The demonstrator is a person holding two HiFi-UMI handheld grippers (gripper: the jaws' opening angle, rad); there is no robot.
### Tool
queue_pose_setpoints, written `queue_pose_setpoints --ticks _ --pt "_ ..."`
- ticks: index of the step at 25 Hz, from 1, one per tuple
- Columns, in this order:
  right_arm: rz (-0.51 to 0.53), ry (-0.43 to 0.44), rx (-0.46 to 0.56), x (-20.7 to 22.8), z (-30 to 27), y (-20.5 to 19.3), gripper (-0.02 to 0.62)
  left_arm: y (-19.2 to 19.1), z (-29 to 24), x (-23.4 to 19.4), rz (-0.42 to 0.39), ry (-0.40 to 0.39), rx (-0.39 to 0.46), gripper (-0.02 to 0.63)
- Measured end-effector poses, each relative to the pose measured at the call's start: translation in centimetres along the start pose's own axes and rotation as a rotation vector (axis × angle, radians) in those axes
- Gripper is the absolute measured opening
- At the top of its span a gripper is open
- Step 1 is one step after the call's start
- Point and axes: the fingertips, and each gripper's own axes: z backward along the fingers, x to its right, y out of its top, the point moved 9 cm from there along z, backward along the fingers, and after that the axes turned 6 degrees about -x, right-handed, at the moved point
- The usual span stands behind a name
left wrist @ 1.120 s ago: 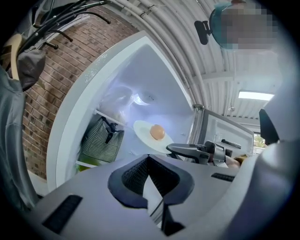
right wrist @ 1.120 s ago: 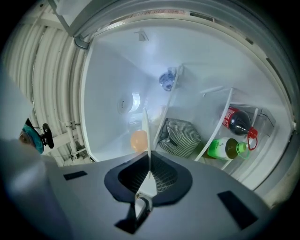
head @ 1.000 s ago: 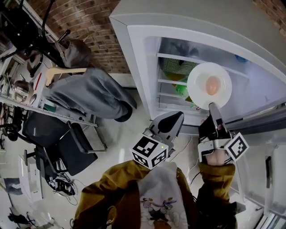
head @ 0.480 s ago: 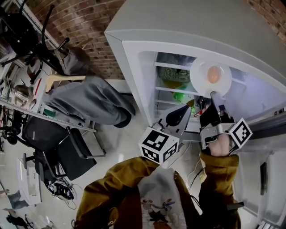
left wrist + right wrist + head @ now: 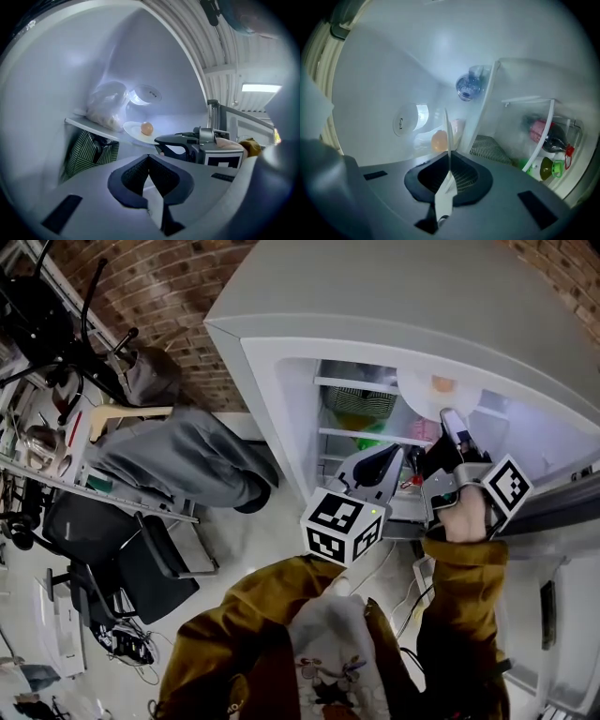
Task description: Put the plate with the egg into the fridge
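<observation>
R tool (image 5: 449, 157) tight on thin rim, round white plate (image 5: 131, 129) w/ egg (image 5: 146, 128); L tool (image 5: 149, 161) closed.

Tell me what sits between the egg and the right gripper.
Only bare plate; left gripper view shows the egg clear of the right gripper clamping the rim.

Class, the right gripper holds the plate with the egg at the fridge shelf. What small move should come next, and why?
Probably ease the plate further in over the shelf before letting go: the right gripper is shut on its rim, most of it seems to overhang, and the egg lies loose.
</observation>
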Motion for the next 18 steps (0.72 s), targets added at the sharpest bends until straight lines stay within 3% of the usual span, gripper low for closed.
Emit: queue_pose_setpoints --ticks 9,18 --pt "0.056 -0.105 -0.011 -0.4 -2.0 1.8 0.017 0.7 -1.0 -0.6 -0.007 0.007 -0.013 0.008" --pt "0.059 -0.151 -0.024 -0.5 -4.0 2.6 0.017 1.5 -1.2 -2.0 -0.031 0.028 -0.018 0.008"
